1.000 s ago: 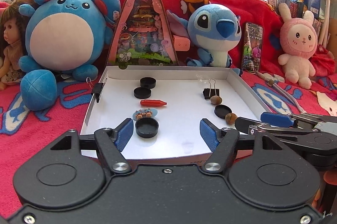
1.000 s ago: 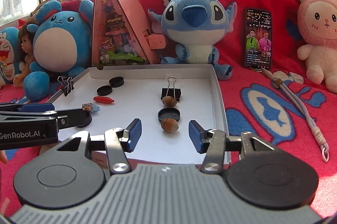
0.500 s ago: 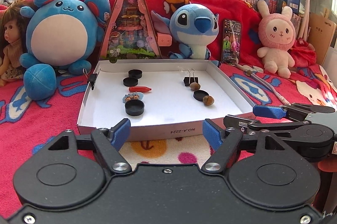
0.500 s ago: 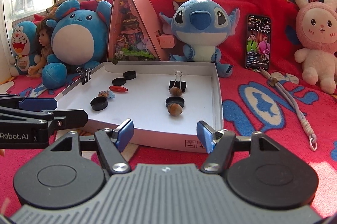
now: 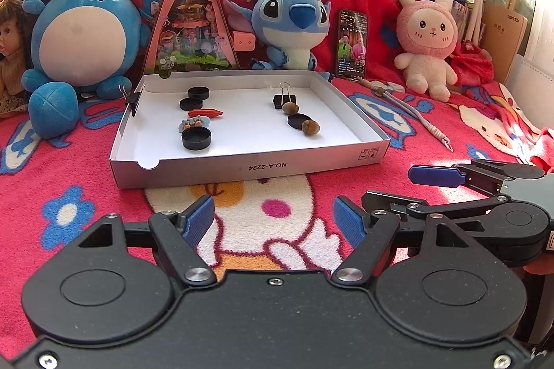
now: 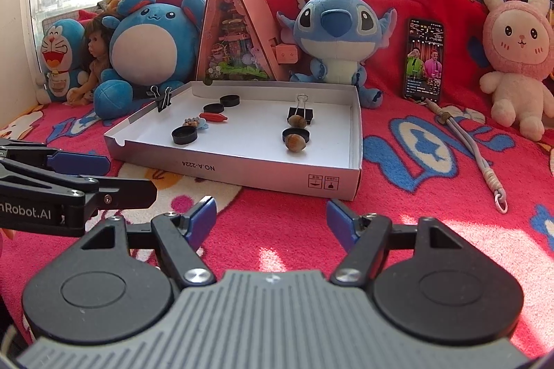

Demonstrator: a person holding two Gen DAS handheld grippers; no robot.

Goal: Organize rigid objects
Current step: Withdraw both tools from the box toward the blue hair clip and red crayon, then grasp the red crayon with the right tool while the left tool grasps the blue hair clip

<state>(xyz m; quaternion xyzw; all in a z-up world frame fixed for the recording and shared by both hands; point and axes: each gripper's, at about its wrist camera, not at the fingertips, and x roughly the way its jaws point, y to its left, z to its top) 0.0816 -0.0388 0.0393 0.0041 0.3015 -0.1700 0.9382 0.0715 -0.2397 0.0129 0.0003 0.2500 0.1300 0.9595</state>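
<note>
A shallow white cardboard box (image 5: 249, 163) lies on a red cartoon-print blanket (image 5: 62, 182), its near wall printed with upside-down lettering, and it holds the small rigid things. On its left side sit three black round caps: two at the back (image 5: 198, 91) (image 5: 190, 104), just beside each other, and a larger one (image 5: 196, 139) nearer the front. Between them lie a red crayon-shaped piece (image 5: 205, 113) and a small blue-and-brown trinket (image 5: 194, 123), the trinket just behind the front cap. On the right side a black binder clip (image 5: 284, 99) stands with its wire handles up; an acorn (image 5: 290, 107) touches its front, then comes a fourth black cap (image 5: 299, 120), and a second acorn (image 5: 310, 127) rests against that cap's near edge. Another binder clip (image 5: 133, 98) is clamped on the box's left wall. The left tongs (image 5: 273, 221) hover over the blanket in front of the box, well short of it, their blue pads spread with nothing between them. The right tongs (image 6: 271, 219) also hang in front of the box, nearer its right corner; their jaws are opening and nothing is between them. Each tool shows in the other's view at the side. Behind the box stand a round blue plush (image 5: 83, 33), a triangular pink toy case (image 5: 194, 19), a blue big-eared plush (image 5: 294, 22), an upright phone (image 5: 352, 45) with a lit screen, and a pink bunny plush (image 5: 427, 40). A grey cord (image 5: 408, 107) trails across the blanket to the box's right.
</note>
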